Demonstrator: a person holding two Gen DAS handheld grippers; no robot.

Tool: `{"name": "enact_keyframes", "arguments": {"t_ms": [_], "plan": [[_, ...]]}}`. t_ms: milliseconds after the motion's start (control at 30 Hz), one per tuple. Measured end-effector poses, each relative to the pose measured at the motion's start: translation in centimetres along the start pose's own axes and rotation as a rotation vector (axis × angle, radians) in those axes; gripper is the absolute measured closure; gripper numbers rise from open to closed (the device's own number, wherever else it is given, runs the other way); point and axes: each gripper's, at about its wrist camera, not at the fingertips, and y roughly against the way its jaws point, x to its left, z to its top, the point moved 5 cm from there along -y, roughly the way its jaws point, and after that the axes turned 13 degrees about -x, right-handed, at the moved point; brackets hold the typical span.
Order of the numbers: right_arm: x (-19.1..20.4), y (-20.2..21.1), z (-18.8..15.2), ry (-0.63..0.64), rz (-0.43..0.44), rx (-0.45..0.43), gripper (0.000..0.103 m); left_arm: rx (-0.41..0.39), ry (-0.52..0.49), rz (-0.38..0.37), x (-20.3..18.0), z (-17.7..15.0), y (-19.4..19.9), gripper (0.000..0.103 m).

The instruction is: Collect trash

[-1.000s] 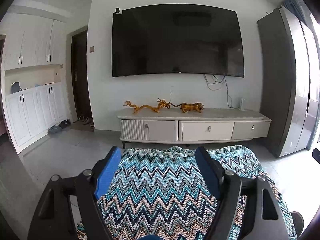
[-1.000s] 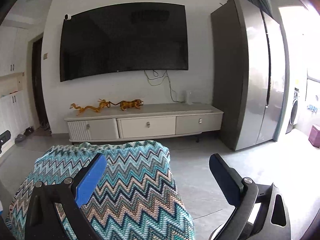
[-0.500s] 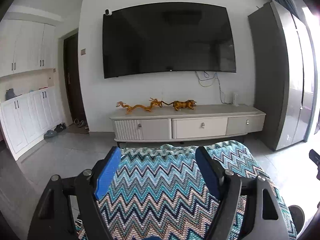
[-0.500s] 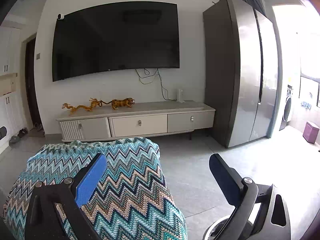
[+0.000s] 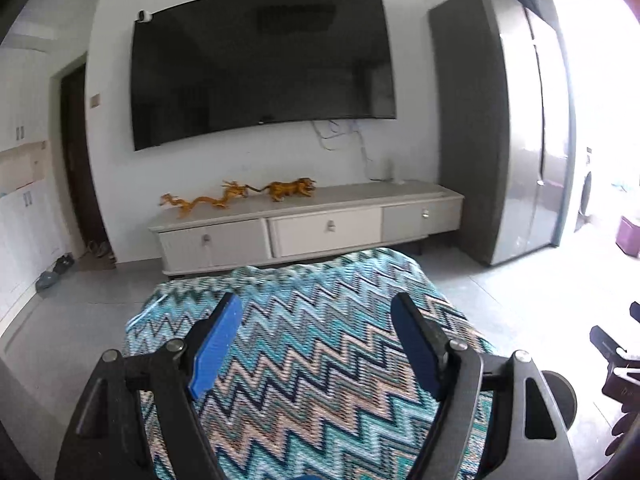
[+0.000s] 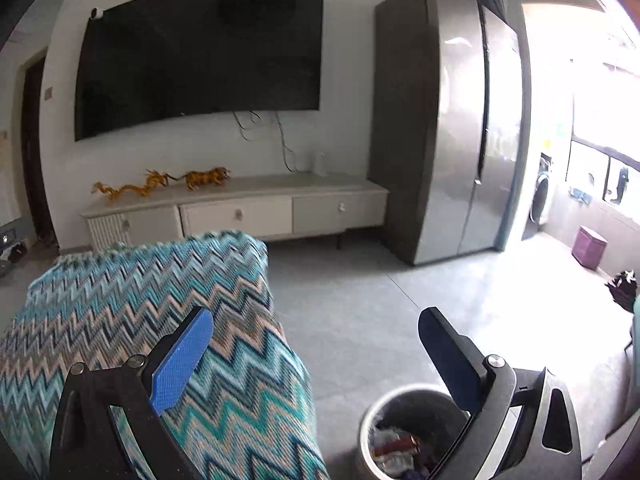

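Note:
My left gripper (image 5: 316, 344) is open and empty, held above a table covered with a blue zigzag cloth (image 5: 312, 320). My right gripper (image 6: 316, 356) is open and empty, held past the right edge of the same cloth-covered table (image 6: 132, 292). A round grey trash bin (image 6: 404, 432) stands on the floor below the right gripper, with wrappers and scraps inside; its rim also shows in the left wrist view (image 5: 560, 392). No loose trash shows on the cloth.
A white TV cabinet (image 6: 240, 212) with golden dragon and tiger figures (image 6: 160, 184) stands against the far wall under a large TV (image 6: 200, 56). A tall steel fridge (image 6: 452, 128) stands to the right. Grey tiled floor (image 6: 360, 300) lies beyond the table.
Both views have swung to the right and tilted down. The trash bin has come into the right wrist view. Both grippers stay open.

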Motion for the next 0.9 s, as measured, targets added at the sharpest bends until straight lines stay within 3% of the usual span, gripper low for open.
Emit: {"name": "enact_keyframes", "arguments": {"t_ms": [300,900], "plan": [[-2.9,2.2,-1.3,-0.045,-0.046,0.005,0.000,-0.006,-0.022,-0.048,-2.9,0.3,1.2,0.027],[-2.8,4.0,0.0,-0.031,-0.032,-0.046,0.000,-0.036,-0.018,-0.055,-2.8,0.7,2.9,0.027]]}}
